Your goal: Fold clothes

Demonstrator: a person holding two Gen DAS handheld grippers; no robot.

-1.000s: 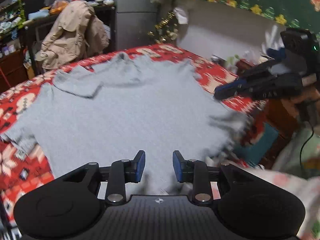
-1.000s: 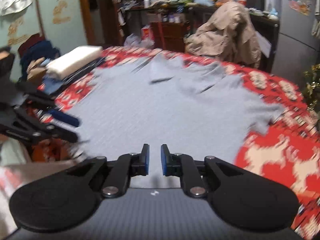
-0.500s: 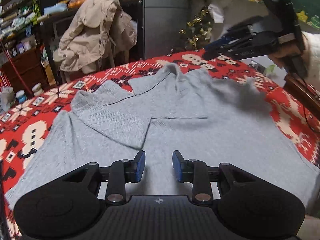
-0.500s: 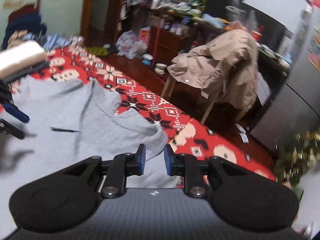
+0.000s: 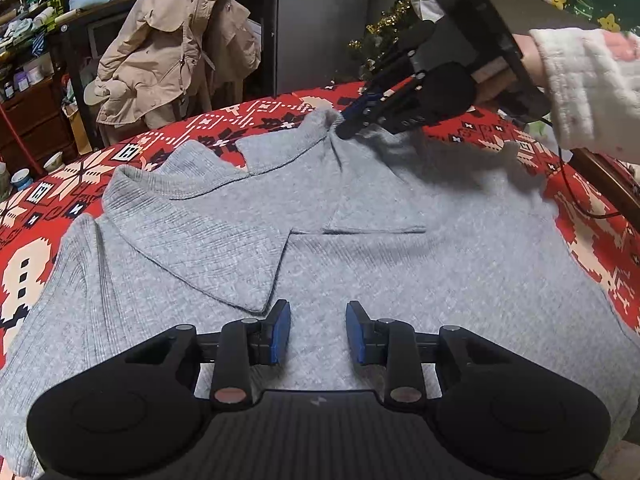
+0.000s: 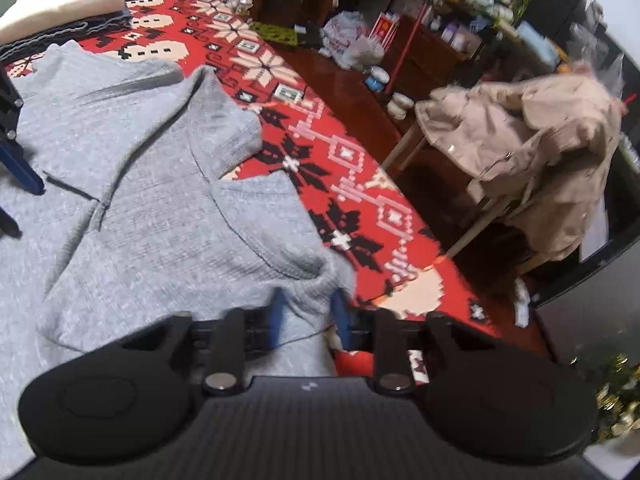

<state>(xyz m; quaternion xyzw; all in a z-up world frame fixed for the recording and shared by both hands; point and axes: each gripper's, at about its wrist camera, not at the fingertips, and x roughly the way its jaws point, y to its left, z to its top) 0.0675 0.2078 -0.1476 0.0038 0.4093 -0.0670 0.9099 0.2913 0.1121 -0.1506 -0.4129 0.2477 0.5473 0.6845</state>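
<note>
The table (image 5: 592, 216) is covered by a red patterned cloth (image 6: 348, 184). A grey top (image 5: 360, 248) is spread flat on it; folded clothes (image 6: 60, 4) are stacked at one end.

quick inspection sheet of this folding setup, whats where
surface: table under a red patterned tablecloth, mostly covered by the garment.
job's things: grey ribbed sweater spread out, both sleeves folded in over the body.
clutter: stack of folded clothes at the table edge.
grippers: left hand-held gripper open, nothing between its fingers; right hand-held gripper open around a bunched fold at the sweater's edge, picture blurred there.
cables: black cable trailing below the sleeve over the table's right edge.
surroundings: beige coat draped on a chair, crowded shelves, tinsel.
</note>
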